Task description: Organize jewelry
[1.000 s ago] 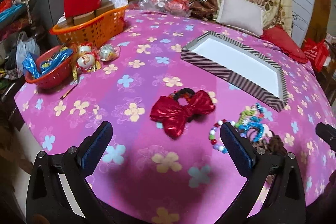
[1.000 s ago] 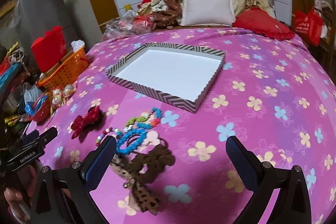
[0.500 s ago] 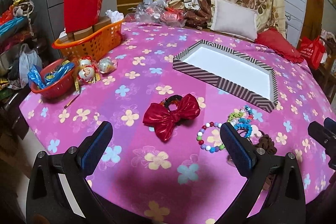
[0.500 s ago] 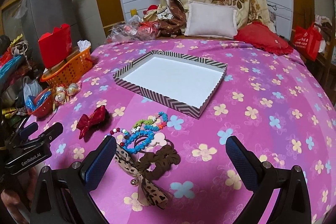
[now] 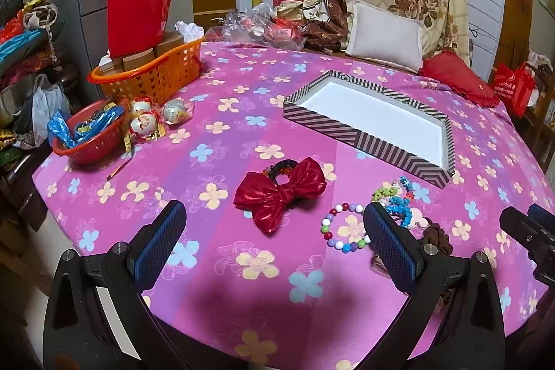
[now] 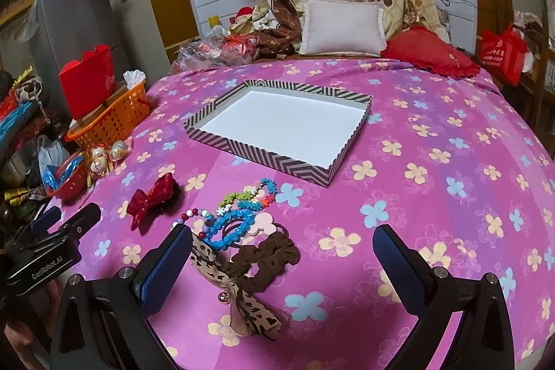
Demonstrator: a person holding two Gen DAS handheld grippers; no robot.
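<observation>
A shallow striped tray (image 5: 350,131) (image 6: 277,160) with a white floor stands empty mid-table. A red bow hair tie (image 5: 281,191) (image 6: 151,200) lies in front of it. Beside it lie a multicoloured bead bracelet (image 5: 341,227), blue and green flower bracelets (image 6: 239,214), a brown scrunchie (image 6: 267,257) and a leopard-print bow (image 6: 242,293). My left gripper (image 5: 274,245) is open and empty, just short of the red bow. My right gripper (image 6: 282,266) is open and empty, with the scrunchie and leopard bow between its fingers' line.
An orange basket (image 5: 152,75) with a red box, a red bowl (image 5: 88,136) and round ornaments (image 5: 145,120) stand at the table's left. Pillows (image 6: 341,26) and a plastic bag (image 5: 260,26) lie beyond the far edge. The pink flowered cloth (image 6: 433,162) covers the round table.
Both grippers have drawn back and up from the table, so the jewelry and tray look smaller and farther. Nothing on the table has moved.
</observation>
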